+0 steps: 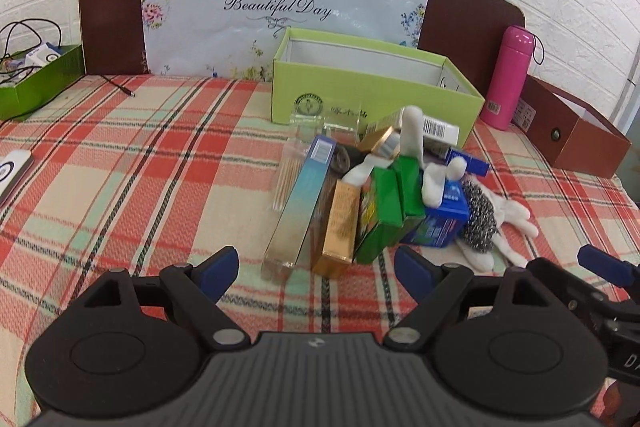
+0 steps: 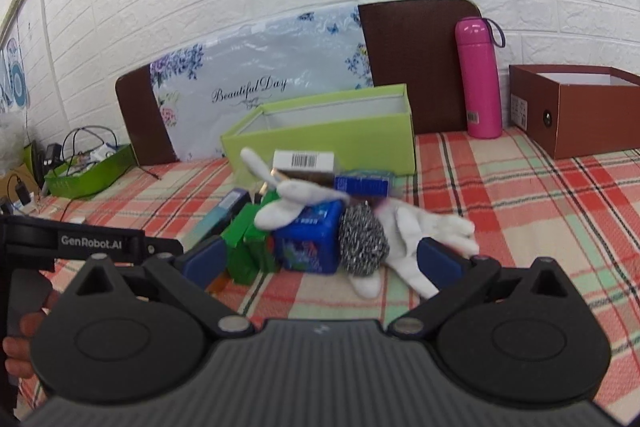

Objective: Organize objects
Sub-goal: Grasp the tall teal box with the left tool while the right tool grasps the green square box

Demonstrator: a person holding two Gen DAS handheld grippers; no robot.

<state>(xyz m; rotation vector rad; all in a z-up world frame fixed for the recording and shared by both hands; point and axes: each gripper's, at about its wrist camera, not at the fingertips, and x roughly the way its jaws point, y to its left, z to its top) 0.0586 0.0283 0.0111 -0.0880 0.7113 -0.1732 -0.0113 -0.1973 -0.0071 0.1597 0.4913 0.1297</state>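
Left gripper [image 1: 316,269] released, jaws wide, nothing between – hovers over plaid bed [image 1: 120,167] just before pile of small boxes [image 1: 360,207]. Right gripper [image 2: 320,259] also released, empty, near steel scourer [image 2: 363,241] and white glove [image 2: 424,231]. Pile lies mid-bed, touching open green box [image 1: 376,95]. Pink bottle [image 2: 479,79] near bed's far edge – upright.

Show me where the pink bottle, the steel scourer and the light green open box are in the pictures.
pink bottle [image 2: 480,83]: right wrist view, middle of its body.
steel scourer [image 2: 362,239]: right wrist view, centre of the metal ball.
light green open box [image 1: 360,99]: left wrist view, its front wall.
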